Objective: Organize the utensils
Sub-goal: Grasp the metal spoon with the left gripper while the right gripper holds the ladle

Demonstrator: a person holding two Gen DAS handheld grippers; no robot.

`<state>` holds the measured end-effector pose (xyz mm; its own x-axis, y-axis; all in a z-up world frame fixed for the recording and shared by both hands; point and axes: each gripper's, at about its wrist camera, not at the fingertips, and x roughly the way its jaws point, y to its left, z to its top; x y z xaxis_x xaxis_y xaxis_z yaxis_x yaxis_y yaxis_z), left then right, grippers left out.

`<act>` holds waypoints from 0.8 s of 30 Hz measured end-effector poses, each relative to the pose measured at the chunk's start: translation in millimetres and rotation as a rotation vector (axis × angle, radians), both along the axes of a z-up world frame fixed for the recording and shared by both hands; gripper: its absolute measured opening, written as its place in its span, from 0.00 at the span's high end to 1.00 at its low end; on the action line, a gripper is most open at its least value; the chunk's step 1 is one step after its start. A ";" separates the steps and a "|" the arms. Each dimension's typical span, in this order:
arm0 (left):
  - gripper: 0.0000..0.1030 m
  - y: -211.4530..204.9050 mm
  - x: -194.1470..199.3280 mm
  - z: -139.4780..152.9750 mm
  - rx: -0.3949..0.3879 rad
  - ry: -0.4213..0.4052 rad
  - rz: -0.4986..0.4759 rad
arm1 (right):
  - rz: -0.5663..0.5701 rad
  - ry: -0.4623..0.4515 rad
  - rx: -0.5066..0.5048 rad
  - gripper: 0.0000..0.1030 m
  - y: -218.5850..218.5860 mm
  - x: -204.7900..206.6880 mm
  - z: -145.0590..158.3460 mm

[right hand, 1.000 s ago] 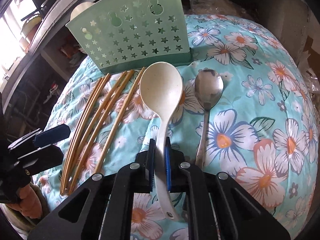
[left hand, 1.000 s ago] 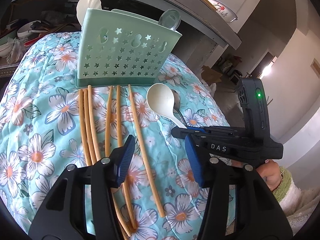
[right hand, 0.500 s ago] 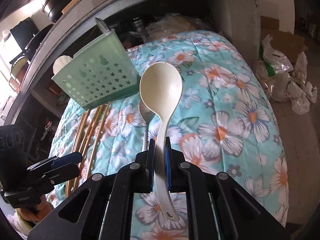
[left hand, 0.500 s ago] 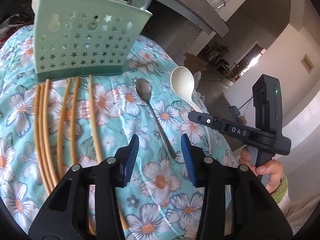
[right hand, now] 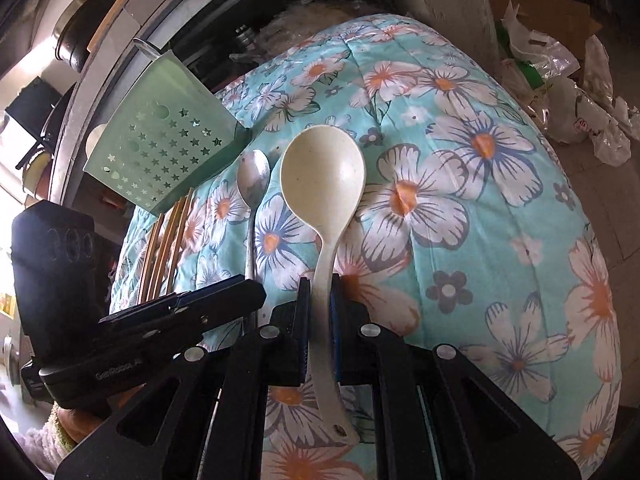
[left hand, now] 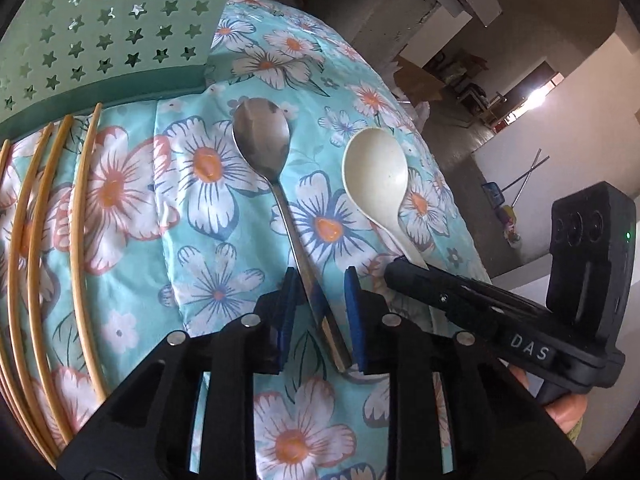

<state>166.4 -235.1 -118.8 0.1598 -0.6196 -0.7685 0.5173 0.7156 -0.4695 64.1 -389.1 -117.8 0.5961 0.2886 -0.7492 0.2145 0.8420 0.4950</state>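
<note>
A metal spoon lies on the flowered cloth, and its handle runs between the blue pads of my left gripper. Those jaws are closing, with gaps still showing on both sides of the handle. My right gripper is shut on the handle of a white plastic spoon, holding it above the cloth, bowl forward. In the left wrist view that white spoon hovers right of the metal one. A green star-punched utensil holder stands behind, and several wooden chopsticks lie at the left.
The cloth-covered surface drops off at its right edge. Plastic bags and cardboard lie on the floor beyond. Shelves with pots stand behind the holder. A person's hand grips the right tool.
My left gripper moved right from the chopsticks to the metal spoon, came down over its handle and narrowed its jaws. My right gripper lifted the white spoon off the cloth and shifted right.
</note>
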 end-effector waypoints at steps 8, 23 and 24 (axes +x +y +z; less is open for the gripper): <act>0.94 6.2 11.3 -4.0 -0.021 0.029 0.073 | 0.016 -0.005 0.026 0.92 2.1 2.6 -2.0; 0.99 96.0 -38.9 0.3 -0.068 0.185 0.150 | 0.156 0.067 0.065 0.93 32.6 -26.7 1.0; 0.98 100.5 -42.9 0.5 -0.066 0.188 0.149 | 0.169 0.074 0.065 0.93 35.8 -30.3 1.2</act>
<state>123.5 -134.6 -118.4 0.1112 -0.6500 -0.7518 0.3078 0.7418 -0.5958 33.8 -353.3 -116.6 0.4793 0.4291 -0.7656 0.1104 0.8359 0.5377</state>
